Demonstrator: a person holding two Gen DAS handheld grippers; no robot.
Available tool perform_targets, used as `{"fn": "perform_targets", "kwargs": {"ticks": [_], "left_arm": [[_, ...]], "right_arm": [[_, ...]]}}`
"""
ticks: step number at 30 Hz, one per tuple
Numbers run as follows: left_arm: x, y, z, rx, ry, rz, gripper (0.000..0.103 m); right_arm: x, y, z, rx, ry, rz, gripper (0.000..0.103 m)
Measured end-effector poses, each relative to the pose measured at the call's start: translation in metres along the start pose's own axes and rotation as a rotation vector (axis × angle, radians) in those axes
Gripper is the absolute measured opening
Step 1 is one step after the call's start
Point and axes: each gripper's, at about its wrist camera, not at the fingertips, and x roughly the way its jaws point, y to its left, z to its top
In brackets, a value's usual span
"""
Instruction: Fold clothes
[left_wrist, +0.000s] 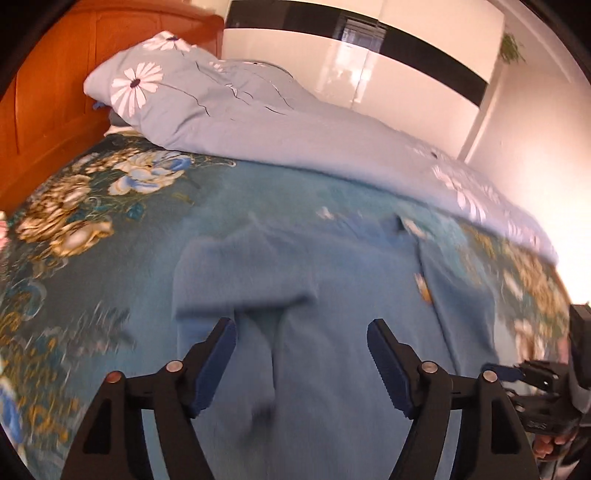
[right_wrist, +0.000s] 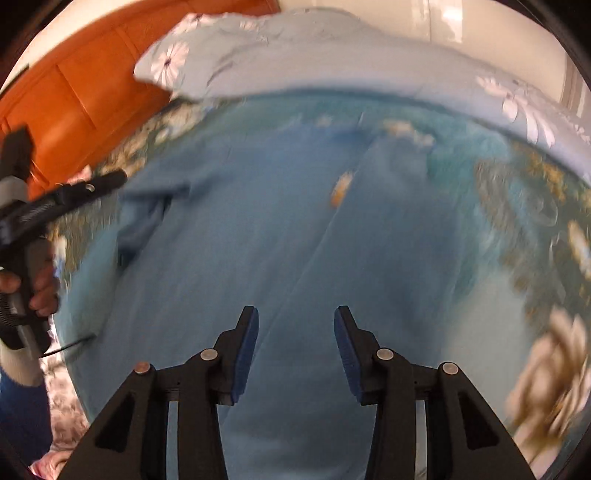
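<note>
Left hand-held gripper (left_wrist: 301, 332): nearest the left wrist camera; blue-padded jaws spread wide, nothing between them, poised over the left part of the garment.
Right hand-held gripper (right_wrist: 295, 319): jaws apart, empty, over the garment's middle, close to a long lengthwise line in the cloth (seam or crease, cannot tell which).
Garment: soft plain blue fabric garment (left_wrist: 332, 295) lies spread on the bed, on top of a teal bedspread with gold and white flower print (left_wrist: 74, 206). Small orange mark (right_wrist: 341, 188) on the cloth near the lengthwise line.
Fold state: one part at the garment's left, probably a sleeve (left_wrist: 240, 266), already lies turned in over the body, its edge making a ridge. Right side looks flat and unfolded; motion blur limits certainty.
Progress (judgement): early. One side tucked; the other side and the final crosswise folds remain.
Surroundings: pale blue quilt with white daisy print (left_wrist: 221, 96) bunched along the far side; orange wooden headboard (left_wrist: 55, 74) behind.
</note>
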Motion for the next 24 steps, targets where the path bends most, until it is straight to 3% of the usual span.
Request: {"fn": "perform_targets", "kwargs": {"ticks": [2,6,11,12,14,15,18,24], "left_arm": [[-0.017,-0.008,-0.019,0.000,0.011,0.027,0.077],[-0.036,-0.014,-0.049,-0.052,0.026,0.008,0.077],[-0.037,-0.019,-0.067,-0.081,0.081,0.014,0.077],[-0.038,-0.020,-0.069,-0.072,0.094,0.020,0.077],[-0.043,-0.022,-0.070,-0.042,0.110,0.052,0.077],[-0.047,-0.022,-0.070,-0.027,0.107,0.069,0.077],[-0.056,-0.020,-0.072,-0.003,0.097,0.099,0.077],[-0.043,-0.008,-0.085,-0.027,0.139,0.132,0.077]], "right_arm": [[0.004,0.001,-0.015,0.029,0.011,0.001,0.045],[0.000,0.000,-0.029,0.066,0.002,-0.006,0.045],[-0.001,0.016,-0.037,0.014,-0.001,-0.090,0.045],[-0.001,0.016,-0.039,0.006,-0.011,-0.105,0.042],[0.000,0.014,-0.044,0.015,-0.040,-0.131,0.013],[-0.001,0.007,-0.044,0.044,-0.051,-0.106,0.008],[-0.010,-0.021,-0.046,0.144,-0.081,-0.029,0.004],[-0.058,-0.091,-0.040,0.223,-0.203,-0.174,0.003]]}}
